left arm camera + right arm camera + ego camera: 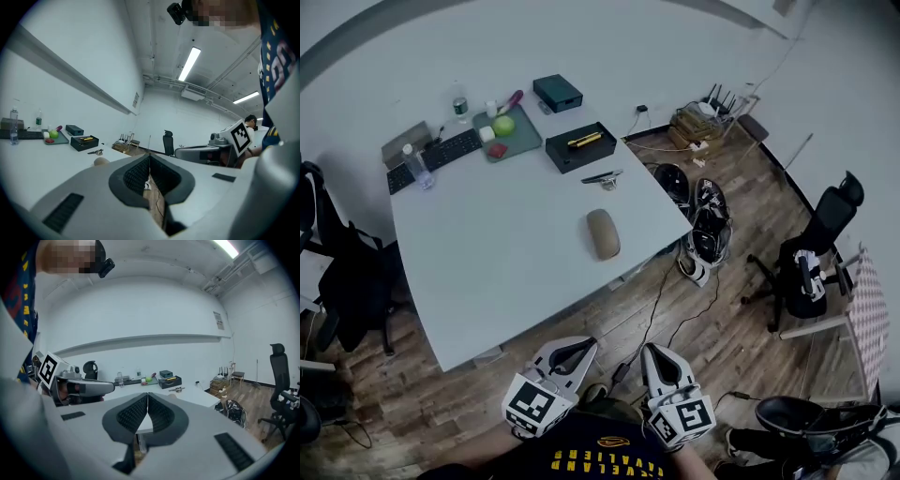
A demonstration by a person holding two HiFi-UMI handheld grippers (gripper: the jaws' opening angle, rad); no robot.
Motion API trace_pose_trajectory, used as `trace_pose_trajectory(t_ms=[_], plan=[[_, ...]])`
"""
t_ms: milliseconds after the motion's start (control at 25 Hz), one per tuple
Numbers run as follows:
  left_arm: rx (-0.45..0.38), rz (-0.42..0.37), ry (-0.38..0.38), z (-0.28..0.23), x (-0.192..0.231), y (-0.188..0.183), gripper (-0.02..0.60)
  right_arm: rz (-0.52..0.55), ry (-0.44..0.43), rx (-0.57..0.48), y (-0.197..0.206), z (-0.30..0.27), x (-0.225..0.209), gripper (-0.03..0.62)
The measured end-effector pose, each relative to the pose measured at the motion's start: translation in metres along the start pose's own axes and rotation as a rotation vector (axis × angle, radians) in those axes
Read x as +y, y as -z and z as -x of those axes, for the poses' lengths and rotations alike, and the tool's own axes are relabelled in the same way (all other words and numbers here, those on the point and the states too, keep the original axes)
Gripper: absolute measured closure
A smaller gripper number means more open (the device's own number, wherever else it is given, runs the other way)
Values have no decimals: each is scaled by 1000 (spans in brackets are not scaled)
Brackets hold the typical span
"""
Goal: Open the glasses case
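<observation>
- Both your grippers are clamped right shut with nothing in them. In each gripper view the ribbed black pads meet at the tips and the only thing showing behind them is floor.
- In the head view, the left gripper [578, 350] and the right gripper [659, 360] sit side by side at the 6 o'clock edge. They're over the wood floor and well short of the table [487, 272].
- The glasses case [603, 233] is the tan oval lying flat and closed on the white table, roughly 12 o'clock from your grippers and near the table's 3 o'clock edge. Nothing is touching it.
- At 12 o'clock from the case there's a small metallic item [602, 177] that I can't identify. Past it is an open black box [580, 145] with something yellow inside.
- Around 10 o'clock from the case you've got a green tray [520, 141] with a green apple [503, 125] on it, then a keyboard [436, 157] and a water bottle [417, 167].
- Writing:
  - The yellow print on your dark shirt [598, 458] reads upside down and looks like "CAVALIERS".
  - The wall sign [218, 320] in the right gripper view is too small to read.
  - The cubes on the grippers only carry square black-and-white markers.
</observation>
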State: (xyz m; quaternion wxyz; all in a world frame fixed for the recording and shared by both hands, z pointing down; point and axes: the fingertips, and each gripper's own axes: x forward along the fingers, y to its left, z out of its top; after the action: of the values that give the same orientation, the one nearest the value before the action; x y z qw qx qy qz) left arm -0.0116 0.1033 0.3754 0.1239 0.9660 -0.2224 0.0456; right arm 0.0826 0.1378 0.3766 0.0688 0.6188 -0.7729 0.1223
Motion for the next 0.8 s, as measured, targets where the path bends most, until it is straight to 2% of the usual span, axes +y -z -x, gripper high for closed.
trace_pose_trajectory(t_ms=[480, 800], plan=[[26, -28, -59, -21, 46, -5, 568, -2, -27, 29, -4, -60, -19, 577], [77, -77, -103, -69, 75, -7, 568, -37, -58, 64, 0, -114, -58, 577]])
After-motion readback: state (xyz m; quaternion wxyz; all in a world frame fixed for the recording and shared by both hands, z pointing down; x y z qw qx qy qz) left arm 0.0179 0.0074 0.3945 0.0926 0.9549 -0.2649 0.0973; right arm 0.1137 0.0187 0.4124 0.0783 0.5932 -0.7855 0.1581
